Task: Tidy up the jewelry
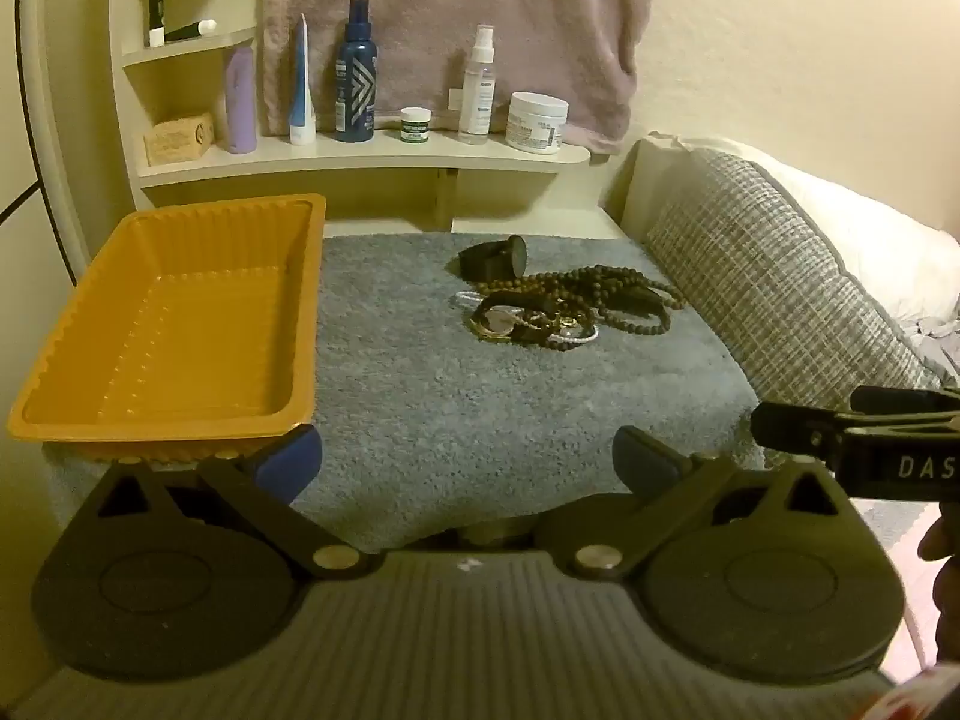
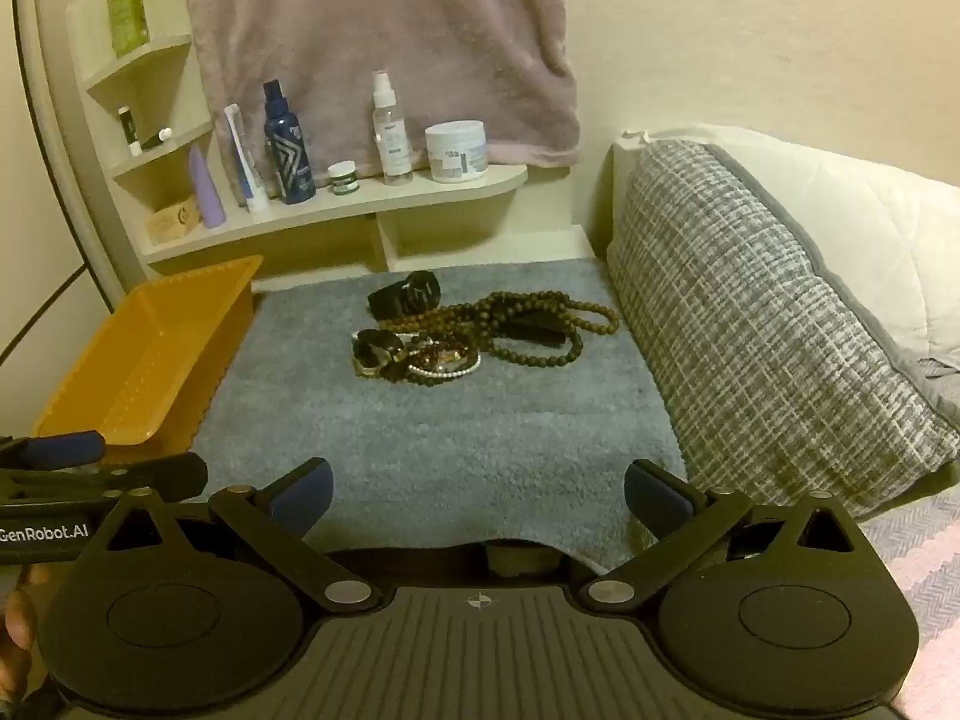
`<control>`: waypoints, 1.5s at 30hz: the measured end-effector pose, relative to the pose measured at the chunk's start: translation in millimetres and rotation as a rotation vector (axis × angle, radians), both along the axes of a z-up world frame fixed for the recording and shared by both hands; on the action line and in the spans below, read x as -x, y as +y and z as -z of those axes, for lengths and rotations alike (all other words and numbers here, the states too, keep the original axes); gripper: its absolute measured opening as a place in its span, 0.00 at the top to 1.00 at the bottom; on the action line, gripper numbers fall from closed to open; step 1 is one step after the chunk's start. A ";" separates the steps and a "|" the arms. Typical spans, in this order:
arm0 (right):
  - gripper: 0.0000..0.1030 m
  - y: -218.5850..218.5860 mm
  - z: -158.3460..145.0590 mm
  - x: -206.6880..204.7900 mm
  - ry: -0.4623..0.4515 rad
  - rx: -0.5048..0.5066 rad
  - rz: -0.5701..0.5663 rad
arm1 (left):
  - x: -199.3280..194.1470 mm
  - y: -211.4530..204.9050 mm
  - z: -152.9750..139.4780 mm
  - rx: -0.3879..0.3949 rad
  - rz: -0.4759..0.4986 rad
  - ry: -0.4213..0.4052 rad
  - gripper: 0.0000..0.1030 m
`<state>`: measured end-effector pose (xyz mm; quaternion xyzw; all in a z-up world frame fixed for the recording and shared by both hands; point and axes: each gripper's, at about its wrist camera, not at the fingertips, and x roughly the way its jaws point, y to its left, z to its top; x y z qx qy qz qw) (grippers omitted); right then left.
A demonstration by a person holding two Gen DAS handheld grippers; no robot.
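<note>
My left gripper point(image 1: 467, 461) hangs low over the near edge of the grey-blue pile mat point(image 1: 456, 396), its blue-padded fingers spread wide with nothing between them. My right gripper point(image 2: 477, 495) sits just beside it, also spread wide and empty, both pointing toward the back shelf.

The jewelry lies in a tangled heap toward the far right part of the mat: a long strand of dark brown wooden beads point(image 2: 540, 324) looped over itself, a gold-rimmed wristwatch point(image 1: 495, 321) at the heap's near left edge, and a thin white pearl bracelet point(image 2: 447, 371) along the front. A black round-faced watch point(image 1: 498, 258) rests just behind the heap, touching or nearly touching the beads; I cannot tell which.

The orange ribbed plastic tray point(image 1: 300, 324) stands on the left side of the mat, well apart from the heap, with nothing in it. A grey woven cushion point(image 2: 756, 324) leans along the right edge of the mat. On the cream curved shelf point(image 2: 336, 213) behind stand bottles and jars, among them a dark blue spray bottle point(image 1: 356, 75).
</note>
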<state>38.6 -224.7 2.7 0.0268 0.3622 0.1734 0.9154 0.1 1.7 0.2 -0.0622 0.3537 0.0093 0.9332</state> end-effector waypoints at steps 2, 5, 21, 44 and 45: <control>0.00 -1.8 0.4 0.9 -0.001 0.002 0.000 | 0.0 0.7 -0.1 -0.007 0.000 -0.002 0.01; 0.00 0.4 -0.6 -0.5 -0.003 0.002 0.003 | -0.3 2.1 -0.6 -0.014 0.001 -0.006 0.01; 0.00 -0.2 0.5 -1.1 -0.006 -0.015 0.008 | -0.4 -4.9 0.4 -0.021 0.009 -0.008 0.01; 0.00 -0.4 0.5 0.8 -0.009 -0.017 0.013 | -0.2 -6.6 1.0 -0.024 0.012 -0.010 0.01; 0.00 -0.4 0.6 0.8 -0.008 -0.017 0.015 | -0.1 -6.7 1.1 -0.024 0.012 -0.010 0.01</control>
